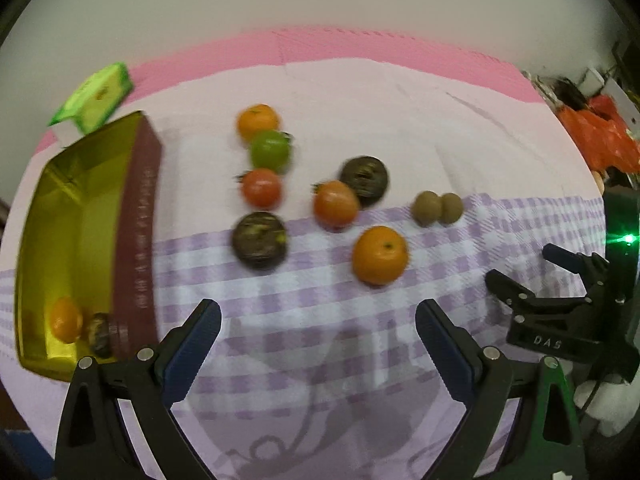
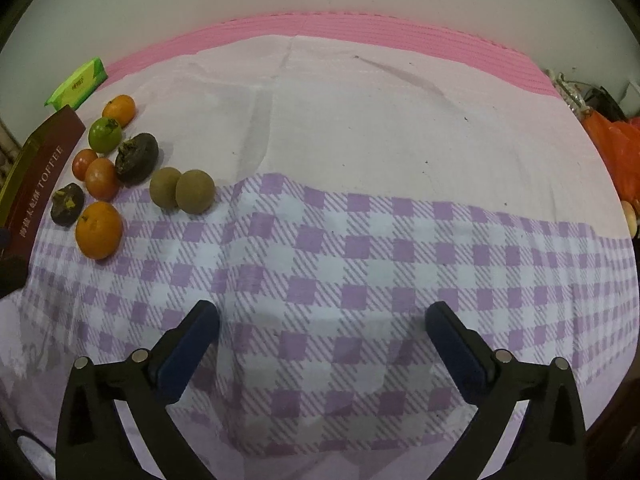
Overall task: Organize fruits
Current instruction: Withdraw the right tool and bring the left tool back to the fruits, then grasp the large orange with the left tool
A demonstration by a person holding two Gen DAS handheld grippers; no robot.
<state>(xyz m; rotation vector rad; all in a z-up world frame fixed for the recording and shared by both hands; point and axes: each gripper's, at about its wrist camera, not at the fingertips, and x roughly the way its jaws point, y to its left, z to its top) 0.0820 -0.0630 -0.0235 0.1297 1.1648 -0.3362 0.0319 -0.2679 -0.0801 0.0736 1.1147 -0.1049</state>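
Loose fruits lie on the checked cloth: a near orange point(image 1: 380, 255), a far orange point(image 1: 257, 121), a green fruit point(image 1: 270, 151), two red-orange fruits point(image 1: 262, 187) point(image 1: 335, 204), two dark fruits point(image 1: 259, 240) point(image 1: 364, 180) and two brown kiwis point(image 1: 437, 208). A gold-lined maroon box point(image 1: 136, 232) at the left holds an orange point(image 1: 65, 319) and a dark fruit point(image 1: 99, 332). My left gripper point(image 1: 318, 320) is open and empty, short of the fruits. My right gripper point(image 2: 322, 322) is open and empty, right of the fruits; it also shows in the left wrist view point(image 1: 524, 268). The near orange point(image 2: 99, 230) and kiwis point(image 2: 182, 191) are nearest it.
A green packet point(image 1: 98, 94) lies behind the box. The cloth point(image 2: 360, 264) covers a pink mat point(image 2: 320, 26) by a pale wall. Orange plastic bags point(image 1: 600, 136) and clutter sit at the far right edge.
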